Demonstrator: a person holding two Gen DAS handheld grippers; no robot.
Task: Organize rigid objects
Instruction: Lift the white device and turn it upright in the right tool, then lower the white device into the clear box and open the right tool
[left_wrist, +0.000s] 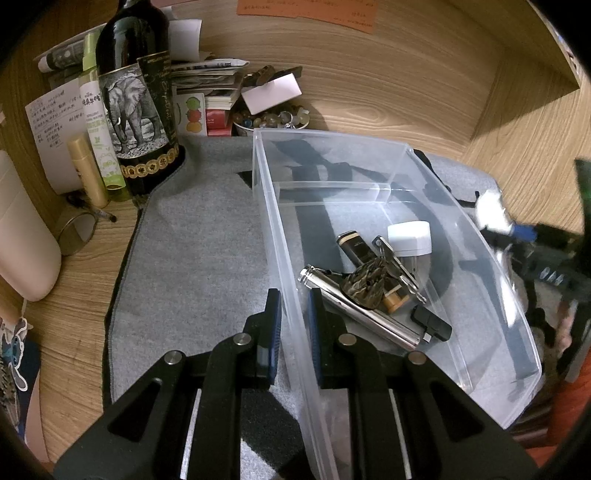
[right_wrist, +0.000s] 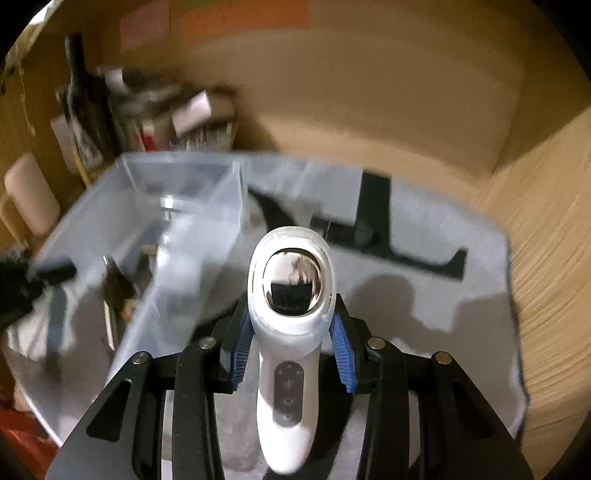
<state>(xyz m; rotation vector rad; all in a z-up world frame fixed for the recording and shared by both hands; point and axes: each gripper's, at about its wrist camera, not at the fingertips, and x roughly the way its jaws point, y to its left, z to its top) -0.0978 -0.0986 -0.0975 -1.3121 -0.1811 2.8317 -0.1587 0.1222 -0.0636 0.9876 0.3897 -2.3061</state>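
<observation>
Now your right gripper (right_wrist: 291, 332) pinches one white handheld device (right_wrist: 290, 314), held above the grey mat (right_wrist: 424, 295), right of the one clear bin (right_wrist: 177, 206). Your left gripper (left_wrist: 293, 317) clamps that bin's near wall; ahead inside lie one metal tube (left_wrist: 354, 308), one white cap (left_wrist: 409, 237), keys (left_wrist: 393, 260) and one black stick (left_wrist: 432, 323).
</observation>
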